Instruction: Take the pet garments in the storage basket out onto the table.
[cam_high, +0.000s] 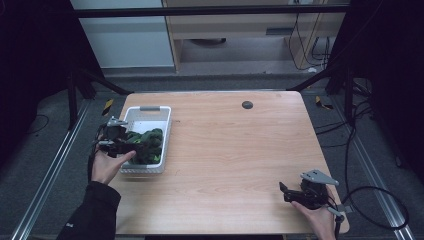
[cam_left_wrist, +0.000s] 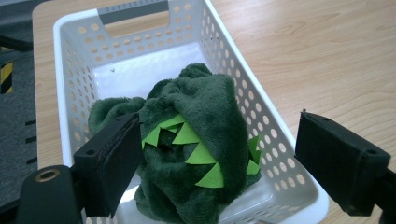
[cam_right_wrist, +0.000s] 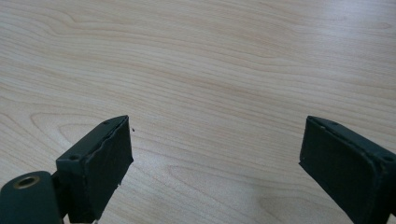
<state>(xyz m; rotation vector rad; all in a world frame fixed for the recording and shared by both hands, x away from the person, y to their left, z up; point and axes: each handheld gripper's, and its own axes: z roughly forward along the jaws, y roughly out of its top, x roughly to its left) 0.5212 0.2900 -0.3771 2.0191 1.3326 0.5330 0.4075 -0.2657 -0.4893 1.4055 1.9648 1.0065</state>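
A dark green plush toy (cam_left_wrist: 201, 140) with light green felt spikes lies bunched in a white perforated basket (cam_left_wrist: 233, 65); from the high view the toy (cam_high: 146, 142) fills the near half of the basket (cam_high: 150, 112) at the table's left. My left gripper (cam_left_wrist: 219, 158) is open, its jaws spread wide on either side of the toy, the left jaw touching the plush. In the high view this left gripper (cam_high: 120, 145) sits at the basket's near left corner. My right gripper (cam_high: 285, 192) rests open near the table's front right, with bare wood between its jaws (cam_right_wrist: 215, 154).
The wooden table (cam_high: 235, 150) stretches between the two grippers. A small dark round grommet (cam_high: 247, 104) sits near the far edge. Cables (cam_high: 370, 200) trail off the right side. Black frame legs (cam_high: 320, 77) stand beyond the far corners.
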